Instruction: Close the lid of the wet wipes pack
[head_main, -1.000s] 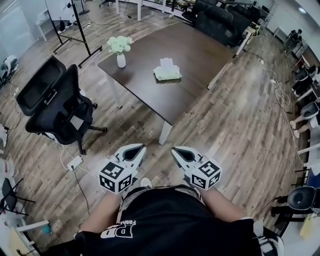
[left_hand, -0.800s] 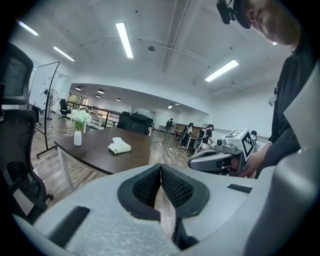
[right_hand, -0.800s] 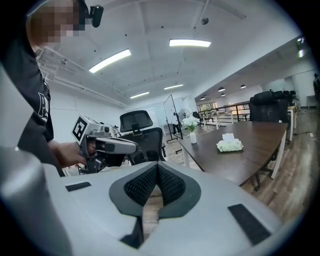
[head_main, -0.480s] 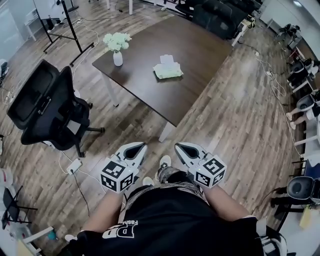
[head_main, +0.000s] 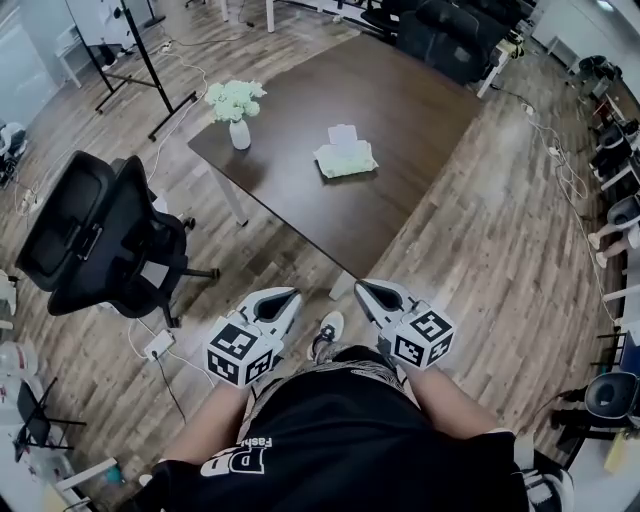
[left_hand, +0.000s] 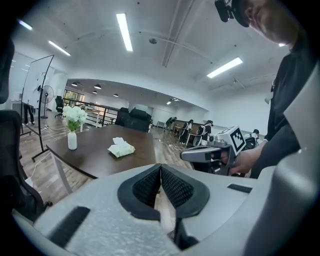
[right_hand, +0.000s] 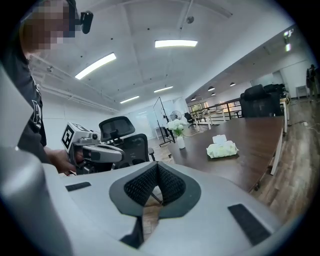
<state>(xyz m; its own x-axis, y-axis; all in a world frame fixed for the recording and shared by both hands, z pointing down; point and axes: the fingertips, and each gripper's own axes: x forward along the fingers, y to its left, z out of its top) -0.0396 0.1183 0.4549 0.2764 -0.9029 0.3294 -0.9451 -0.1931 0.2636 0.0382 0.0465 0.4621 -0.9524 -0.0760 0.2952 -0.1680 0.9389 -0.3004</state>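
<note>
Dark brown wood table (head_main: 420, 90) carries the wet wipes pack (head_main: 347, 158), which lies near the middle of the top. Its lid (head_main: 343, 134) stands raised at the pack's far edge, so the closing is not yet done. A white vase of flowers (head_main: 239, 128) stands toward the table's left corner, well apart from the pack, and a black office chair (head_main: 95, 225) sits on the floor to the left.

The person stands off the table's near corner, holding the left gripper (head_main: 284, 297) and the right gripper (head_main: 364, 290) side by side in front of the body. Both point toward the table and are well short of it. Each gripper view shows ribbed black pads (left_hand: 176, 187) meeting at the tips with nothing between them, so both grippers are clenched and empty. That suits an approach: nothing needs carrying, and closed jaws would likely serve as a blunt tip for pushing the flap down. The step in hand looks like reaching the table. A gripper must get over the lid before it can press.
</note>
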